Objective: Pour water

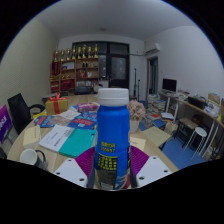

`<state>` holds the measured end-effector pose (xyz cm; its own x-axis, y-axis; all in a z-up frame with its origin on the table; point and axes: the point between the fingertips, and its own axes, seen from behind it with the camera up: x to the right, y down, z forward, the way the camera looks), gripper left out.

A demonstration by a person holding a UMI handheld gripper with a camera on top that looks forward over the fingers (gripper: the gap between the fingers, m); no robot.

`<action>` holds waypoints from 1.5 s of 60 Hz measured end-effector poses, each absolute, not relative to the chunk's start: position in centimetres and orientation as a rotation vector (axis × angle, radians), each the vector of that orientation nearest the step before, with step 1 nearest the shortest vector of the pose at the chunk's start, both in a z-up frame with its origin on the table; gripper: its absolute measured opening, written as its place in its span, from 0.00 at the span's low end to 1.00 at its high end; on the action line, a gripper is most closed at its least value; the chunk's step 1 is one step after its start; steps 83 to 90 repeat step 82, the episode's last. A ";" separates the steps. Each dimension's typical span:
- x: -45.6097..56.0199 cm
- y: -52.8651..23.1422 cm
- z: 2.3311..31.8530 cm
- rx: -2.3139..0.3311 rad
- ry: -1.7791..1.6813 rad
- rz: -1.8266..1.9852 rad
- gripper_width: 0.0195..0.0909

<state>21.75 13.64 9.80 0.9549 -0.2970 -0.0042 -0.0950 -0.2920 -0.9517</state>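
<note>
Between the two fingers of the hand-held gripper point(112, 172), one blue bottle point(112, 140) with a white cap stands upright, clamped by both pads, above the cluttered table point(60, 135).

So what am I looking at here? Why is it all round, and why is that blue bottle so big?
The camera sits on a hand-held grabber that a person carries, so you see what the grabber sees. Its lens is very wide, which bends the room into a circle.

The gripper has two fingers, one on each side at the bottom. Between them stands a blue bottle with a white cap. It looks big only because it is so near the camera. The fingers seem to be squeezing it.

Beyond the bottle is a table covered with papers and boxes. Farther back are shelves against the wall and a desk at one side.
</note>
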 end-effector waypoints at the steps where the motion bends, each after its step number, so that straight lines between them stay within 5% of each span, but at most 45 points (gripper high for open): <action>1: 21.8 13.4 9.5 -1.867 0.287 -0.196 0.42; 10: 21.7 13.9 6.0 -1.877 0.223 -0.178 0.45; 24: 22.0 14.4 6.4 -1.795 0.190 -0.200 0.47; 43: 20.6 11.6 5.6 -1.961 0.267 -0.111 0.90; 79: 3.4 -18.6 22.3 -1.933 0.429 -0.100 0.89; 90: 2.5 -19.8 22.8 -1.939 0.442 -0.081 0.89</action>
